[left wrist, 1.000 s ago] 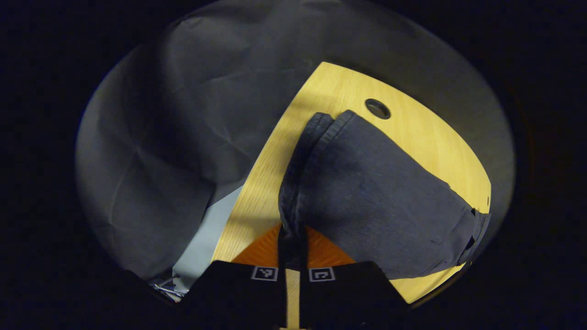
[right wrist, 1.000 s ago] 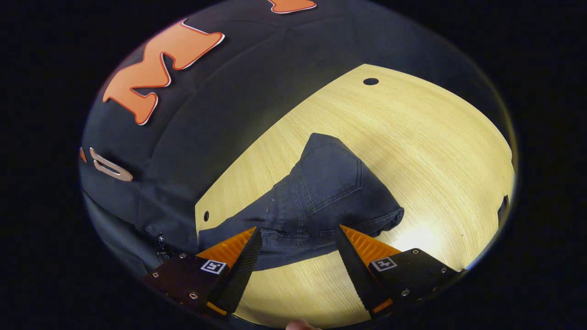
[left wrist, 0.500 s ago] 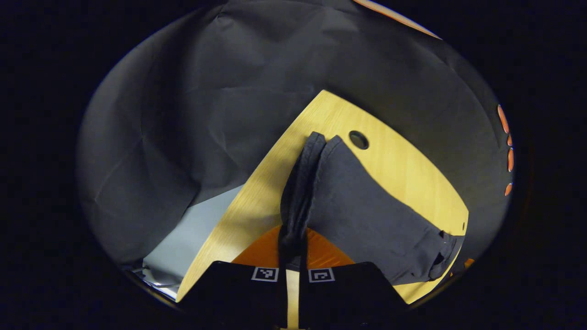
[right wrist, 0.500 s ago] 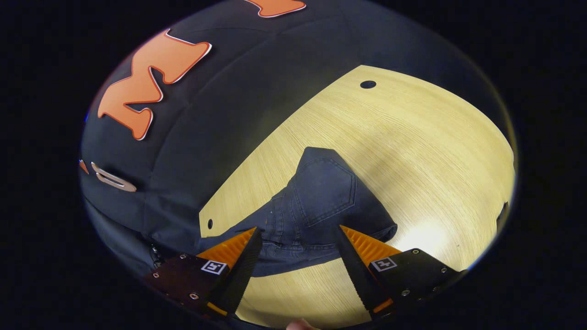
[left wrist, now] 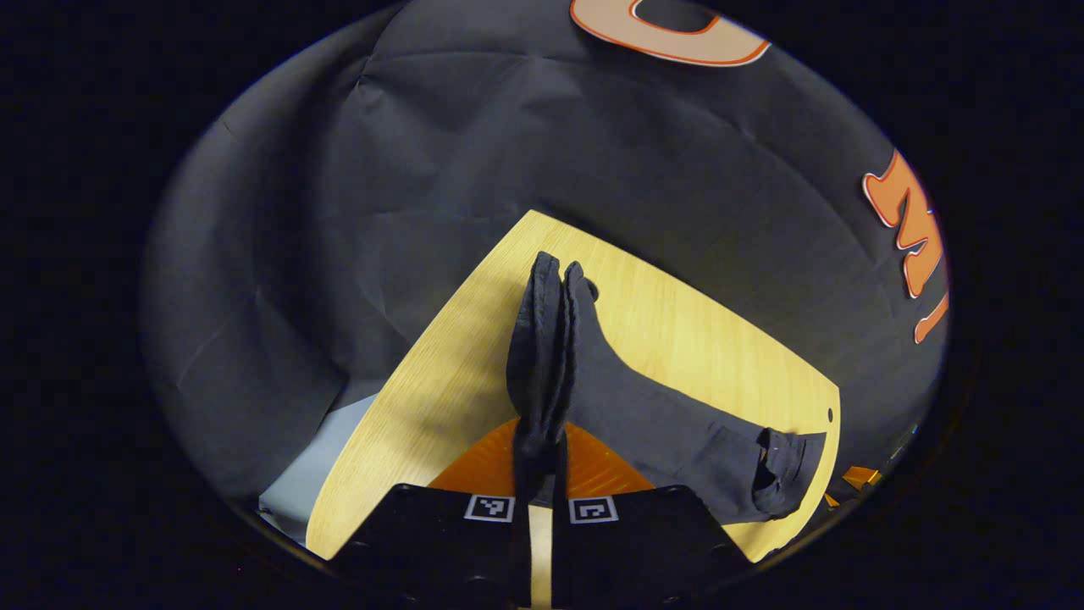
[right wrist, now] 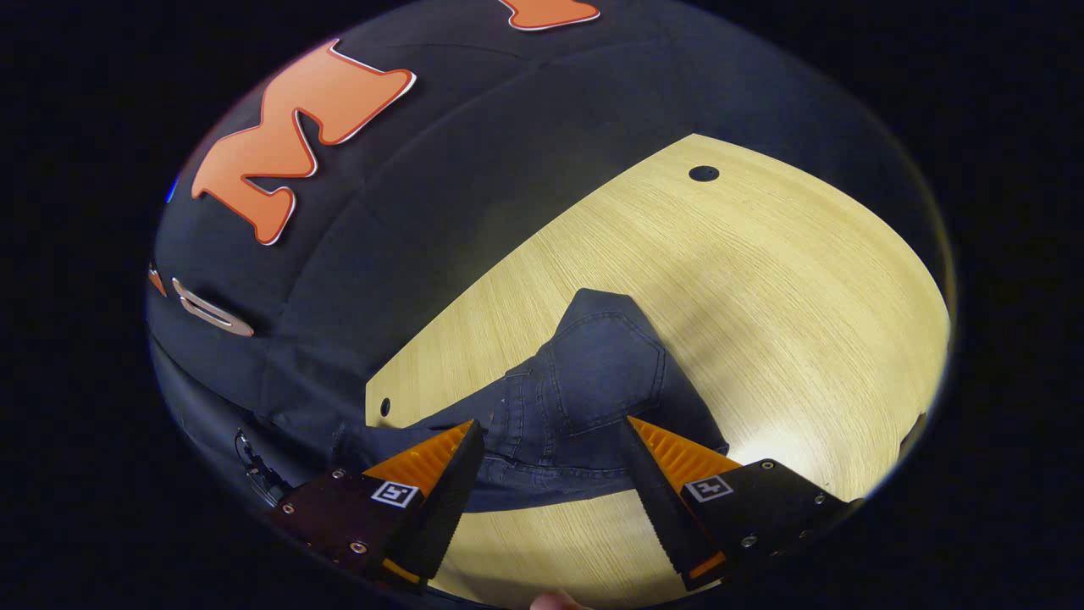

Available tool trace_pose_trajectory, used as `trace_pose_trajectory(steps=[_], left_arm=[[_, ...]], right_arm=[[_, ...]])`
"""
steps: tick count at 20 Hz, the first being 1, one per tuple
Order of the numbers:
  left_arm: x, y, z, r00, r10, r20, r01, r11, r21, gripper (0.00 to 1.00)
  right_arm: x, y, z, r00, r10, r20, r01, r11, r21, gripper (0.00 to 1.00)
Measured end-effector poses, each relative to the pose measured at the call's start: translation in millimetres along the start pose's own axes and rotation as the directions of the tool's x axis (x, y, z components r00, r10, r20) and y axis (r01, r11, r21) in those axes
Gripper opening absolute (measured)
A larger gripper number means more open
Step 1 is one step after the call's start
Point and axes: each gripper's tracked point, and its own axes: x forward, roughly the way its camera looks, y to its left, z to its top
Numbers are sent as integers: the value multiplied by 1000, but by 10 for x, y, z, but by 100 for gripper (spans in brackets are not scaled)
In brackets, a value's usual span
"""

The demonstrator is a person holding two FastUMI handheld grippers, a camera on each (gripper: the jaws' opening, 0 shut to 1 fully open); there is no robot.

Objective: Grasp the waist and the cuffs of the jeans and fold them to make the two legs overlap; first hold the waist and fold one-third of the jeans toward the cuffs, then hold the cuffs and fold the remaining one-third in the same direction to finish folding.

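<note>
Two grippers in play over the wooden table (right wrist: 788, 280). Left gripper (left wrist: 539, 457): fingers closed tight on a bunched fold of the dark jeans (left wrist: 652, 407), both pressing the cloth, which rises from the pinch as a narrow doubled ridge toward the table's far corner. From that ridge the rest of the jeans drapes down and off to the right across the tabletop, ending in a crumpled end near the table's right edge. Right gripper (right wrist: 550, 474): fingers spread wide, nothing between them, poised just above the near edge of the jeans (right wrist: 593, 381), no contact visible. In the right gripper view the jeans lie on the table with a back pocket (right wrist: 605, 373) facing up; one part trails left toward the table edge. Small round hole (right wrist: 703, 174) in the tabletop, well apart from the cloth.
</note>
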Motion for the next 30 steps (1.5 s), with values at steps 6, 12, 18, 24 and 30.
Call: trace_pose_trajectory(steps=[6, 12, 18, 24, 30], left_arm=[[-466, -144, 306, 996, -79, 47, 75, 994, 77, 9], [-734, -764, 263, 989, -132, 64, 123, 984, 130, 8], [-918, -1582, 101, 977, -202, 62, 183, 955, 232, 9], [-962, -2338, -162, 960, -279, 27, 257, 916, 307, 9], [-896, -3047, -577, 943, -329, -50, 321, 861, 394, 9]], right_arm=[[39, -94, 80, 1000, 11, 3, -11, 1000, -29, 98], [73, -124, 86, 999, 40, -13, -40, 997, -61, 98], [60, -203, 196, 998, 69, -4, -70, 995, -73, 98], [42, -388, 248, 997, 72, -3, -72, 994, -83, 98], [10, -572, 313, 998, 65, 9, -64, 994, -94, 98]])
